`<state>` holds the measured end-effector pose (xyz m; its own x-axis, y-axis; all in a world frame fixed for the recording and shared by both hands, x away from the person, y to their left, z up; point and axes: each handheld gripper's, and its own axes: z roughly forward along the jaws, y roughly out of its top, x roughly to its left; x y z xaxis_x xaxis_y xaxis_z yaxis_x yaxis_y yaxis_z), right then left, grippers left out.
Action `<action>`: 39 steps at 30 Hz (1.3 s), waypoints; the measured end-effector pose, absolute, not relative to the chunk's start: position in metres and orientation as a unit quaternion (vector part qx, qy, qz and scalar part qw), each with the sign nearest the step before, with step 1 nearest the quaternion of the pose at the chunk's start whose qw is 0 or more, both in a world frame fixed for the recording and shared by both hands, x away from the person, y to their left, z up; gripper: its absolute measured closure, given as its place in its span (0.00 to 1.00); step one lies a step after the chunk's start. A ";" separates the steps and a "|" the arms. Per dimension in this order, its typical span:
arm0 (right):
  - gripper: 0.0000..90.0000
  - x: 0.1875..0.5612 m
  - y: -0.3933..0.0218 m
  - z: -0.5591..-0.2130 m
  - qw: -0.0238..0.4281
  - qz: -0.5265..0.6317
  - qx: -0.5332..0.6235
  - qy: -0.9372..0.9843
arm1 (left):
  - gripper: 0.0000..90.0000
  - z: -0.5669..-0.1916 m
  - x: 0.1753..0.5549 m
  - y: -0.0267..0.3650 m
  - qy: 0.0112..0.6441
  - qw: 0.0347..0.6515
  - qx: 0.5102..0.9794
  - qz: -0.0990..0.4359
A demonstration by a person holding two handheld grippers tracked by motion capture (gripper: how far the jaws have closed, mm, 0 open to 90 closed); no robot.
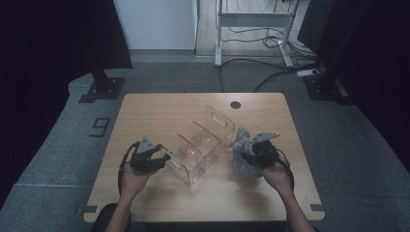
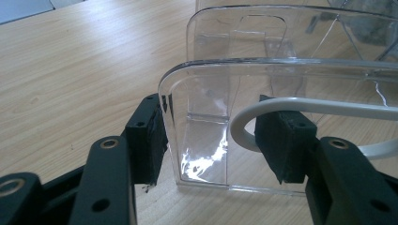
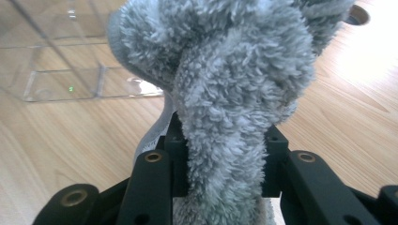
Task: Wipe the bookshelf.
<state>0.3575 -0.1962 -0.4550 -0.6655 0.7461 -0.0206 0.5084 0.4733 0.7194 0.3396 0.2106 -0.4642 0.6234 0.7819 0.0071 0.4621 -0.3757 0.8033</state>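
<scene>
On the wooden bench (image 1: pixel 145 203) a see-through plastic box (image 1: pixel 203 145) with little walls inside sits in the middle, lying slantwise. A fluffy grey cloth (image 1: pixel 240 154) is just to the right of the box, near its far end.

The right hand-held gripper (image 1: pixel 251 153) squeezes the cloth. In the right gripper view the soft cloth (image 3: pixel 234 108) is bunched up thick between the two black jaws, and it bulges out above them. The corner of the box (image 3: pixel 65 70) lies close beside it on the wood. The person's right hand (image 1: pixel 278 176) comes in from the bottom edge, with the forearm slanting up and to the left.

The left hand-held gripper (image 1: pixel 167 158) is at the near end of the box. In the left gripper view its jaws stand on both sides of the clear end wall (image 2: pixel 206 122), one outside and one inside; whether the pads press on the wall is hard to tell. A grey cable (image 2: pixel 300 108) curves past the right jaw. The left hand (image 1: pixel 135 176) rests low on the bench, the forearm pointing almost straight up the picture.
</scene>
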 end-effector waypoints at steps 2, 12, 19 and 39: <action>0.71 0.359 -0.202 -0.455 0.168 0.352 0.381 0.838 | 0.50 -0.464 0.339 0.211 0.384 0.403 0.807 0.196; 0.70 0.364 -0.220 -0.458 0.172 0.341 0.406 0.830 | 0.50 -0.462 0.333 0.215 0.365 0.406 0.818 0.181; 0.69 0.371 -0.218 -0.466 0.161 0.343 0.402 0.834 | 0.50 -0.462 0.331 0.215 0.347 0.411 0.826 0.171; 0.74 0.395 -0.196 -0.492 0.129 0.363 0.375 0.843 | 0.50 -0.463 0.330 0.212 0.335 0.414 0.831 0.163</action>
<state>0.3952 -0.1962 -0.4922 -0.6850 0.7264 0.0553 0.5395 0.4548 0.7086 0.3304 0.2121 -0.4628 0.7228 0.6911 -0.0065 0.4212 -0.4329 0.7970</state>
